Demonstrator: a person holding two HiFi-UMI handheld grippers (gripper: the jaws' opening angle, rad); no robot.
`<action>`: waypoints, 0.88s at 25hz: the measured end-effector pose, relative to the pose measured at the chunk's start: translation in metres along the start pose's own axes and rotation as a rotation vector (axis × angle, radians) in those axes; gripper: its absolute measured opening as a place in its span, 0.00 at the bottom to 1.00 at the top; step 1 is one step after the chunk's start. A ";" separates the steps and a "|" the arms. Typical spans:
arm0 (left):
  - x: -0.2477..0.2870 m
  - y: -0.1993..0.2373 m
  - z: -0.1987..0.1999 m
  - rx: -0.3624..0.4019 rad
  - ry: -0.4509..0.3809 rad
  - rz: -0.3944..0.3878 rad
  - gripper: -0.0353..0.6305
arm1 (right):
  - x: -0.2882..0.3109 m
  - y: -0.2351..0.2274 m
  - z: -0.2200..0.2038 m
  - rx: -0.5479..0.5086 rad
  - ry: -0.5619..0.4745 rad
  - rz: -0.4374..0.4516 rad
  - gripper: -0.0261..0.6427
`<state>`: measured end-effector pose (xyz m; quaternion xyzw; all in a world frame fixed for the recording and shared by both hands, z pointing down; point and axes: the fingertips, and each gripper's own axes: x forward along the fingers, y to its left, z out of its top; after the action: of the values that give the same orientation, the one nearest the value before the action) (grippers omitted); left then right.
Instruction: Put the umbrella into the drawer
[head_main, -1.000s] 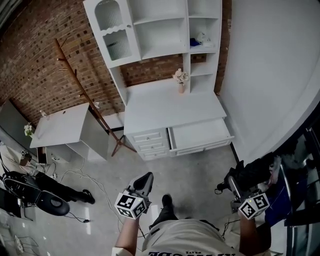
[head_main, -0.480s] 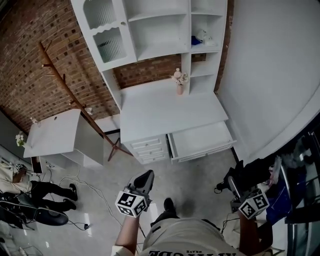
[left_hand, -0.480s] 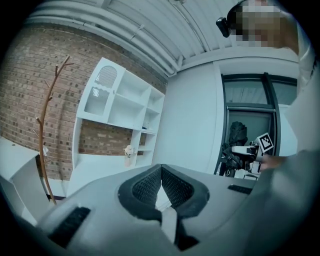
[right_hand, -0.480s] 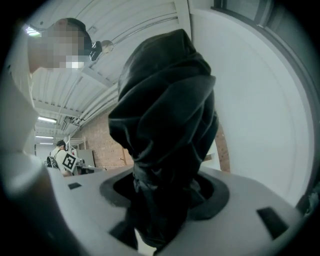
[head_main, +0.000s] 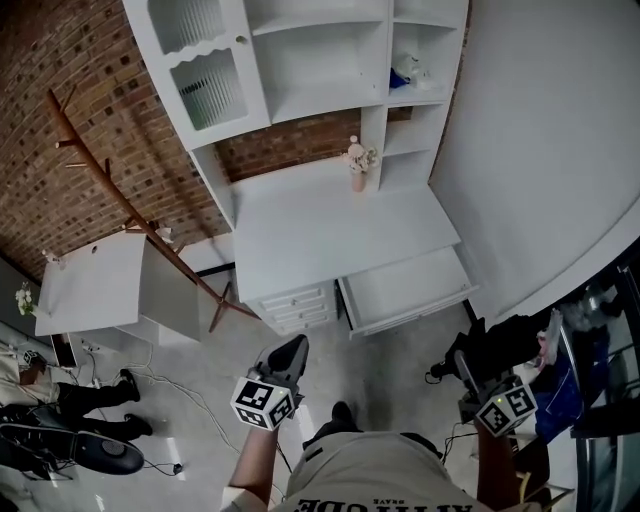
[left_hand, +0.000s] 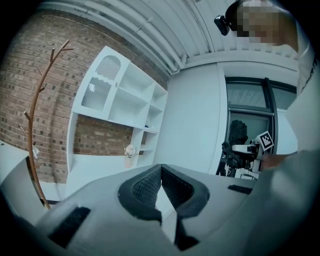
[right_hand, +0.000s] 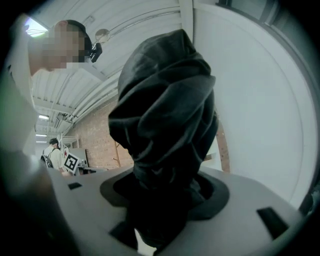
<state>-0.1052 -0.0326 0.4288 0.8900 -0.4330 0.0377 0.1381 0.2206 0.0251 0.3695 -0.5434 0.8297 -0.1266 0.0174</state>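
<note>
one crumpled black fabric umbrella (right_hand: 165, 100) sits clamped in the right gripper (right_hand: 162, 195).

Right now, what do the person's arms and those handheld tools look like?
The left tool and right tool are grey wedge-shaped bodies with dark, textured pads. Each carries a cube of black-and-white square markers. No cables show. The person wears a pale shirt with dark lettering.

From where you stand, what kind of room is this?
Probably a home-office corner in a loft-style or studio space. A white desk with open shelves above it stands against an exposed brick wall, and a wooden coat stand is just beside it on a bare grey floor.
</note>
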 end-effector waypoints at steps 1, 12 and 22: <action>0.002 0.007 0.001 -0.001 0.001 -0.005 0.09 | 0.007 0.003 -0.001 0.000 0.001 -0.002 0.44; 0.012 0.057 -0.001 -0.028 0.010 -0.023 0.09 | 0.051 0.020 -0.008 -0.006 0.029 -0.008 0.44; 0.017 0.062 -0.002 -0.035 0.019 0.004 0.09 | 0.081 0.010 -0.010 0.005 0.040 0.028 0.44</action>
<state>-0.1431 -0.0813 0.4472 0.8862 -0.4338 0.0390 0.1577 0.1763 -0.0428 0.3855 -0.5290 0.8371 -0.1390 0.0039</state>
